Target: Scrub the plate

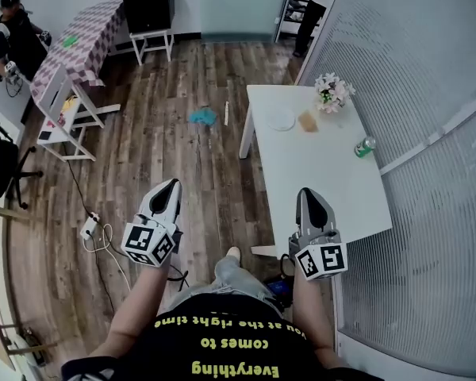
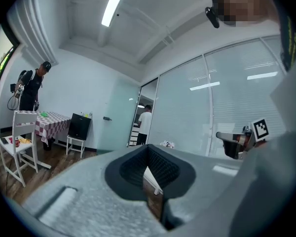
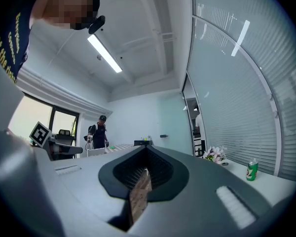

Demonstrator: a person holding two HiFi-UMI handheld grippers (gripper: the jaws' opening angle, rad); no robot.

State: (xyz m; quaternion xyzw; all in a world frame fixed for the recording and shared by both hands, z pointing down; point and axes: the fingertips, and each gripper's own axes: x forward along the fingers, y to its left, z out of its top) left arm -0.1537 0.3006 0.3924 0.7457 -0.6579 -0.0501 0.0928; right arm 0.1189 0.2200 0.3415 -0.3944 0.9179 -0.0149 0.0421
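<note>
A clear round plate [image 1: 281,120] lies at the far end of the white table [image 1: 333,189], with a tan sponge [image 1: 307,121] just to its right. My left gripper [image 1: 173,184] is shut and empty, held level over the wooden floor to the left of the table. Over the table's near corner, my right gripper [image 1: 305,192] is also shut with nothing in it. Both are well short of the plate. Each gripper view shows its own jaws pressed together: the left gripper [image 2: 149,148] and the right gripper [image 3: 147,151].
A flower bunch [image 1: 332,92] and a green can [image 1: 365,147] stand on the table near the curved glass wall. A blue cloth [image 1: 203,117] lies on the floor. A checkered table [image 1: 87,34], white chair [image 1: 63,109], black cabinet [image 1: 148,5] and floor cables [image 1: 95,232] sit left. A person [image 1: 16,38] stands far left.
</note>
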